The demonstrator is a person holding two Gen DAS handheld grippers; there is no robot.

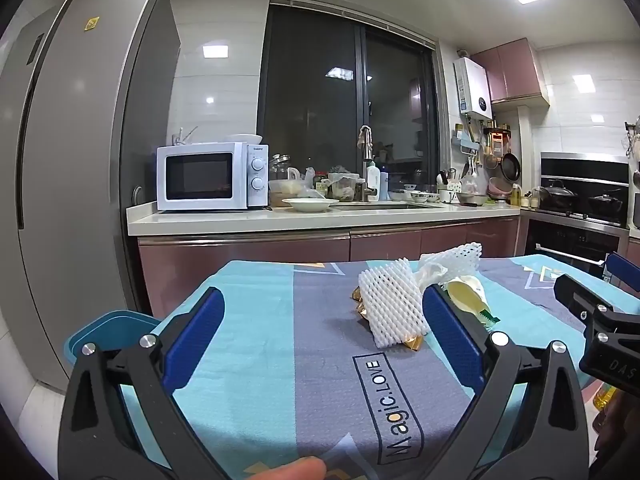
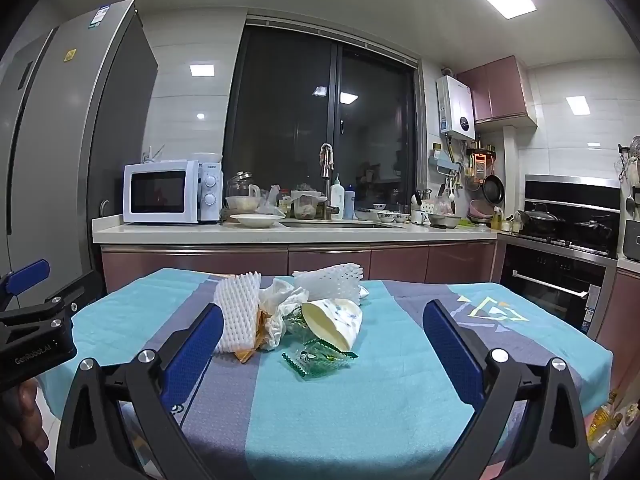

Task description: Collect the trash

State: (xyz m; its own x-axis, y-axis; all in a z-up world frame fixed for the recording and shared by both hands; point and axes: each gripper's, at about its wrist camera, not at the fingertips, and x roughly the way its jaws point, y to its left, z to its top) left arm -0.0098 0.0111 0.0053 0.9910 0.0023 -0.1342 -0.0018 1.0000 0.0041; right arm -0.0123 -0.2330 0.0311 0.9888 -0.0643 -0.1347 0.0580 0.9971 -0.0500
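Note:
A pile of trash lies on a table with a blue and grey cloth (image 1: 280,344) (image 2: 392,392). It holds a white foam fruit net (image 1: 390,306) (image 2: 238,312), a second foam net (image 1: 454,256) (image 2: 330,282), crumpled white paper (image 2: 280,304), a tipped paper cup (image 2: 334,322) (image 1: 466,298), a gold wrapper (image 1: 412,344) and a green clear wrapper (image 2: 318,358). My left gripper (image 1: 324,320) is open and empty, just short of the nearer foam net. My right gripper (image 2: 322,336) is open and empty, with the cup and green wrapper between its fingers' line of sight.
A blue bin (image 1: 108,332) stands at the table's left edge. Behind the table runs a kitchen counter (image 1: 320,216) with a microwave (image 1: 212,176), a sink and dishes. A tall fridge (image 1: 80,160) is at the left, and an oven (image 2: 556,280) at the right.

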